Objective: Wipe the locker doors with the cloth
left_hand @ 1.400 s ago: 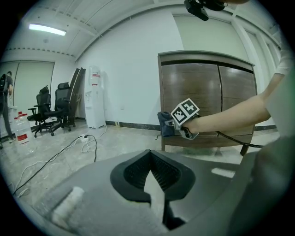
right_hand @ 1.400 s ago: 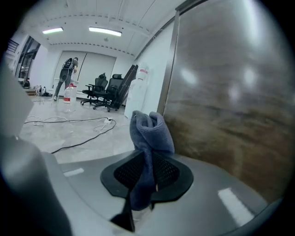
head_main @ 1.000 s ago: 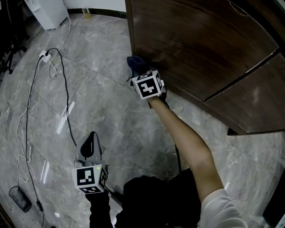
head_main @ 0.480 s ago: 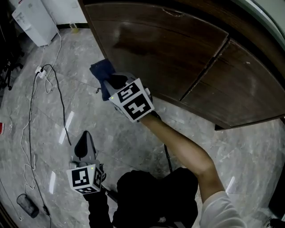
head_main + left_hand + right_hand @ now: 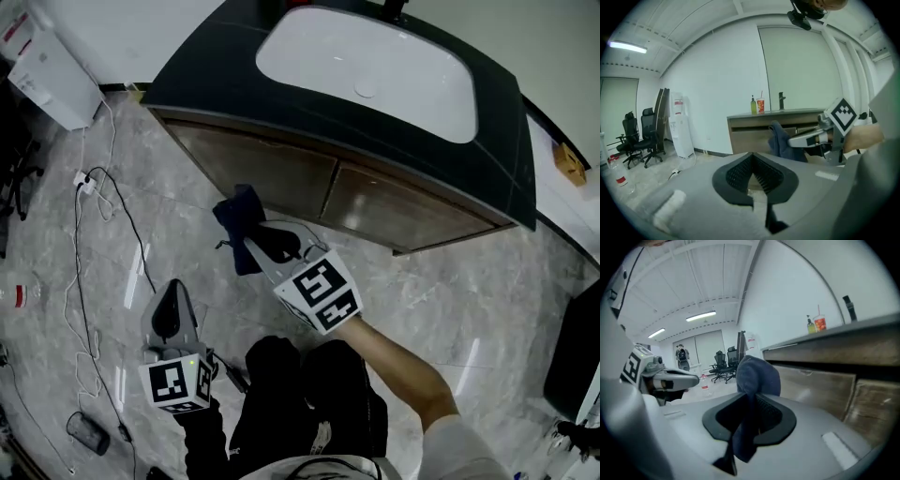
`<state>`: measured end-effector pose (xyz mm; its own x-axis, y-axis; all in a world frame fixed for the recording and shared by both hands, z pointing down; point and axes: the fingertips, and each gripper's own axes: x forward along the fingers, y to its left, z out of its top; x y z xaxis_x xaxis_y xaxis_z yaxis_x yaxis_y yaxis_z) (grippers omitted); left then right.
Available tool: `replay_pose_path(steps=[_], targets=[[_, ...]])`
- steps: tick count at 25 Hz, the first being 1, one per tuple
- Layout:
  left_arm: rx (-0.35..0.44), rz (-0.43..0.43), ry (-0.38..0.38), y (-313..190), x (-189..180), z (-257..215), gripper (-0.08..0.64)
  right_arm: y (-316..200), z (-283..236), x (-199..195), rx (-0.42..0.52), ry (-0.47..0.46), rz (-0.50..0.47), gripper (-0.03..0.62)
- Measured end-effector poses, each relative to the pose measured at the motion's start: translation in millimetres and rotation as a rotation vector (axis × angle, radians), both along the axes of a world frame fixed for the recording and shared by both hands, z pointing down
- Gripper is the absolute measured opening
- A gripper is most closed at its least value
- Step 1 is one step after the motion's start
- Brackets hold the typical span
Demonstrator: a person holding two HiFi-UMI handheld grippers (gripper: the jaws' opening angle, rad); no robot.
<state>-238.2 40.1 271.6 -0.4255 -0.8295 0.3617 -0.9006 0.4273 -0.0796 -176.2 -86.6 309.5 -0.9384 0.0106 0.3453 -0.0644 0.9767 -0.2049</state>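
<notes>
Right gripper [image 5: 251, 239] lifted off locker doors [image 5: 272, 173], arm [image 5: 398, 361] outstretched, fingers [image 5: 284, 229] pinching cloth [image 5: 236, 211]; left gripper [image 5: 172, 289] fingers apparently closed.

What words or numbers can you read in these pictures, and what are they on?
Nothing here can be read as a word or number.
Tall white water dispenser: it has a red label near the top, too small to read.
Red cup on the countertop: the print is too blurred to read.
White cube with black square markers: these are patterns only, not letters.
</notes>
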Motion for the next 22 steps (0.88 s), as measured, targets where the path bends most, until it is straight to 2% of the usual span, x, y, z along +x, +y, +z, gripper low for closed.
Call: replay_pose_path(steps=[5, 11, 16, 19, 22], targets=[[0.018, 0.088, 0.028, -14.0, 23.1, -112.2, 0.002, 7.6, -118.6, 76.6, 0.012, -0.048, 0.166, 0.061], [0.038, 0.232, 0.004, -31.8, 61.1, -240.5, 0.002, 16.3, -258.4, 145.6, 0.066, -0.086, 0.357, 0.061], [0.066, 0.36, 0.022, -42.2, 86.6, -318.9, 0.002, 18.1, -354.4, 188.2, 0.129, -0.094, 0.515, 0.061], [0.095, 0.441, 0.019, -44.7, 99.3, -359.6, 0.002, 21.6, -393.7, 207.9, 0.202, -0.086, 0.593, 0.06], [0.117, 0.505, 0.014, -41.6, 110.9, -389.2, 0.002, 30.3, -426.8, 221.0, 0.23, -0.098, 0.676, 0.06]])
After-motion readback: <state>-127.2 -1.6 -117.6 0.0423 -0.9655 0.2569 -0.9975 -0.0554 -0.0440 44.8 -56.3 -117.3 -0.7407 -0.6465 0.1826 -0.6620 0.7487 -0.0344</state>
